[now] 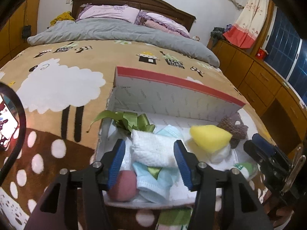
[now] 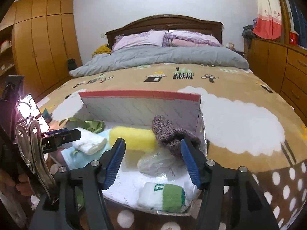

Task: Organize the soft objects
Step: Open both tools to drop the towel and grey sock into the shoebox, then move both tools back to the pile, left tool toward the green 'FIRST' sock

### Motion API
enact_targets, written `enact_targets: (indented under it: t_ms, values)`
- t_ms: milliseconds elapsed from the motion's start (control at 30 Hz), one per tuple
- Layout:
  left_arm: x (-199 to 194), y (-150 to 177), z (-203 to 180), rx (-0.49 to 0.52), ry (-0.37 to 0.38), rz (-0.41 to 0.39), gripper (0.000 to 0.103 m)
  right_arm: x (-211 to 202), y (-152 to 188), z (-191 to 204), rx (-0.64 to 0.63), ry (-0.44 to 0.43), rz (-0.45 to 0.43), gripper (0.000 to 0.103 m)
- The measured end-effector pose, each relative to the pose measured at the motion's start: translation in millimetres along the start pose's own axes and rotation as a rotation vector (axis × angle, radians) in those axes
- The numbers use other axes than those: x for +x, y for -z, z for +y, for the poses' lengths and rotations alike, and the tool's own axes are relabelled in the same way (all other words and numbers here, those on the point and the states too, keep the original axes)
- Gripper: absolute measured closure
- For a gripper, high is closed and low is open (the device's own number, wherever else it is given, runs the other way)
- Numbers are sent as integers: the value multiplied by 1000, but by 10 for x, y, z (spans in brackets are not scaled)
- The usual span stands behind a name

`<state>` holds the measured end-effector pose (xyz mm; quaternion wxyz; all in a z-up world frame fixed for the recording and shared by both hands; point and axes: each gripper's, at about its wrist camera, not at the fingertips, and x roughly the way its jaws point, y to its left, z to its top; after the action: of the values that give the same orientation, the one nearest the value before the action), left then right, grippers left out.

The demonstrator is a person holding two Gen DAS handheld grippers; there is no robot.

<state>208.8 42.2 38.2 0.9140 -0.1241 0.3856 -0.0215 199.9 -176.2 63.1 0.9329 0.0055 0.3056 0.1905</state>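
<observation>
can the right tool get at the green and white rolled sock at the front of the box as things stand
Probably yes. The right tool is open with nothing between its fingers, and the green and white sock lies uncovered just below it near the front edge of the box. Nothing sits on top of it.

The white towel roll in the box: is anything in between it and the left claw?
No, nothing visible blocks it. The left claw is open and the white towel roll already lies between its blue pads, on top of a light blue cloth in the box.
</observation>
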Motion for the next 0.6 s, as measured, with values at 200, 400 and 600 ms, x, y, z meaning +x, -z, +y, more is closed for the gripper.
enact_targets:
  t_ms: [200,400,600]
  values:
    - [-185,18,-25,3,2,-12,44,-151,-6,36,-20,0,-11,41]
    - [-348,83,-69,20,6,-8,44,-296,49,72,-13,-2,7,41]
    - [-528,177,-128,40,14,-8,44,-433,152,125,-17,-7,29,41]
